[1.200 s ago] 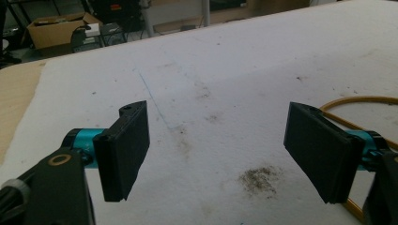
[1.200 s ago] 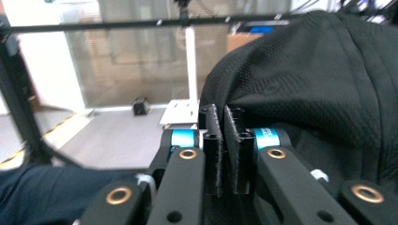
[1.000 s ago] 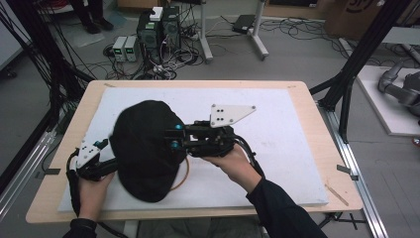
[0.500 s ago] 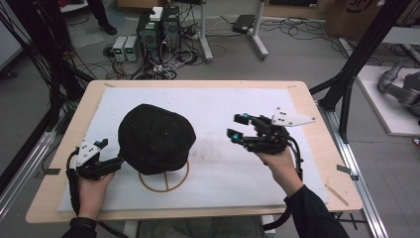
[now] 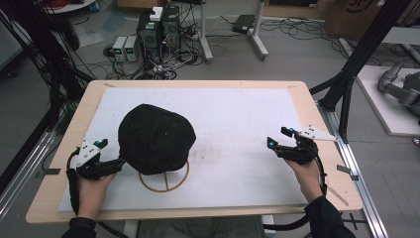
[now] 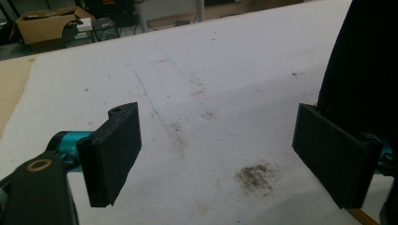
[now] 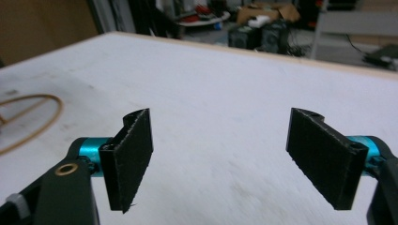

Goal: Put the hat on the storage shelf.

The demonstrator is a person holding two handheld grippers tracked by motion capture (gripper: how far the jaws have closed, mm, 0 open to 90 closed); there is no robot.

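Where the bench (image 5: 317, 106) meets the person's left hand (image 5: 90, 191), the left gripper (image 5: 115, 165) rests low on the white mat (image 5: 237, 129), its jaws spread wide with nothing between them. Seen from the left gripper view, the left gripper (image 6: 220, 157) has one jaw just against the dark side of the black cap (image 6: 363, 65), though I cannot tell whether it truly touches. That black cap (image 5: 156, 139) sits crown-up on the mat, a little left of the middle of the bench, and it covers the upper part of a thin wooden ring (image 5: 165, 179) with crossed spokes that lies flat under its near edge. Whether anything sits under the cap, I cannot tell. Stains and a faint blue line mark the mat in front of the left jaws.

Farther right the mat is bare up to the right gripper (image 5: 278, 139), held in the right hand (image 5: 307, 173) near the bench's right edge and well apart from the cap. Its jaws also stand wide apart, holding nothing. From the right gripper view, the right gripper (image 7: 220, 159) points across the empty mat, with the wooden ring (image 7: 28, 119) at the far left.

Beyond the bench, on the floor, stand computer boxes (image 5: 157, 27) among tangled cables.
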